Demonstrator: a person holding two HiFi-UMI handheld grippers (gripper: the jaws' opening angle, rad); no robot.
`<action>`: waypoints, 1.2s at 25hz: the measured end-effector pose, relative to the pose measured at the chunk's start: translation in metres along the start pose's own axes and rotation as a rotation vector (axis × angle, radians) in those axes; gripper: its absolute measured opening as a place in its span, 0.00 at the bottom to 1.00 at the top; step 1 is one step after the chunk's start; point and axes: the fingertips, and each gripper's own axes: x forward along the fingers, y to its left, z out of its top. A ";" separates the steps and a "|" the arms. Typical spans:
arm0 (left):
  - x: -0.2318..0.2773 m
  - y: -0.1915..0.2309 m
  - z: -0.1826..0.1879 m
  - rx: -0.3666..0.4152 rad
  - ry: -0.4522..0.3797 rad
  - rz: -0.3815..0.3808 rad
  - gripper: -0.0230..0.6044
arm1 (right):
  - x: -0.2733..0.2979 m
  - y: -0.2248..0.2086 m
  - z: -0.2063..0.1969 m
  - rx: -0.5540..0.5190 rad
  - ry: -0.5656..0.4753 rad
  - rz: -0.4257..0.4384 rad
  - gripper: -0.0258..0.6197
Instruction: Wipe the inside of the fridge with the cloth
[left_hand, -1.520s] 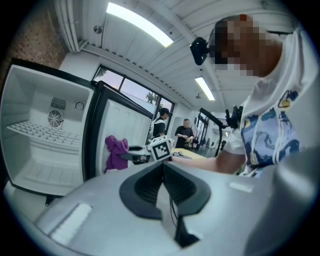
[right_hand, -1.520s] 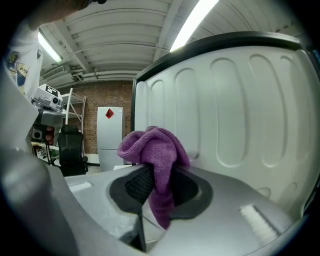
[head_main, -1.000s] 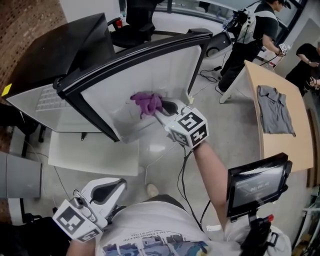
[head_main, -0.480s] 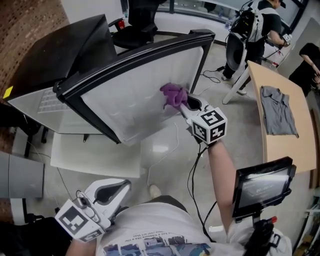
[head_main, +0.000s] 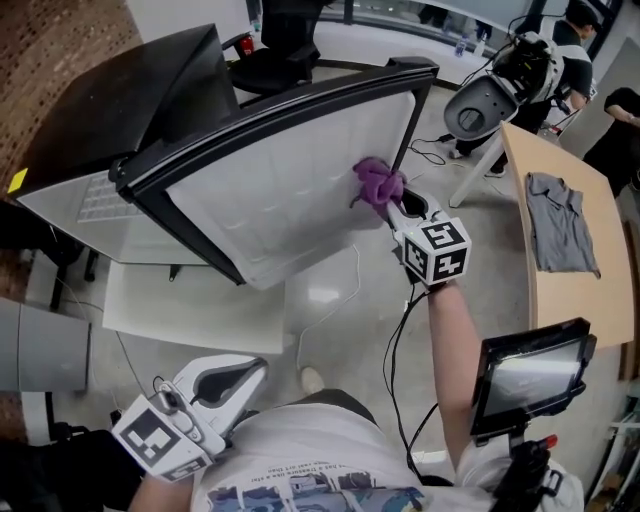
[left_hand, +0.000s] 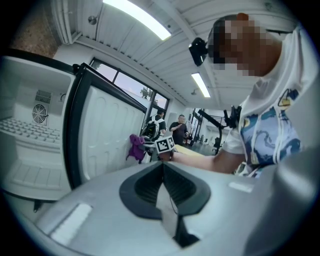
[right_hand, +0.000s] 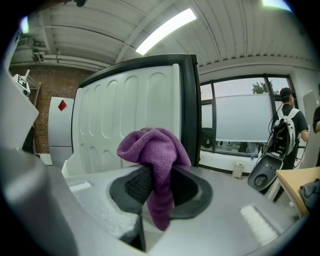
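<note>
Upper centre: right gripper (head_main: 398, 203) fingers pinch a crumpled purple cloth (head_main: 376, 182) on the white fridge-door liner (head_main: 280, 170); left gripper (head_main: 240, 375) fingers pressed together.

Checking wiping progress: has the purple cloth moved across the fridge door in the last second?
Yes. The purple cloth, clamped in the right hand-held gripper, slid rightward across the fridge door toward its black edge.

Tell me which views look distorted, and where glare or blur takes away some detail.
Head view: mild bending, the fridge door has a curved edge; pale glare on the floor. Left gripper view: strong fisheye, dark corners, ceiling lamps burnt out. Right gripper view: same fisheye; the cloth is sharp, the near left edge blurred.
</note>
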 end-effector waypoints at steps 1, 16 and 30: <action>0.000 0.000 0.000 -0.001 0.000 0.000 0.04 | -0.001 -0.001 0.000 0.003 -0.002 -0.004 0.16; 0.003 -0.005 0.006 -0.047 -0.017 -0.011 0.04 | -0.001 0.157 0.018 -0.118 -0.064 0.509 0.16; -0.020 0.008 -0.006 -0.075 -0.014 0.082 0.04 | 0.038 0.268 -0.024 -0.342 0.063 0.796 0.16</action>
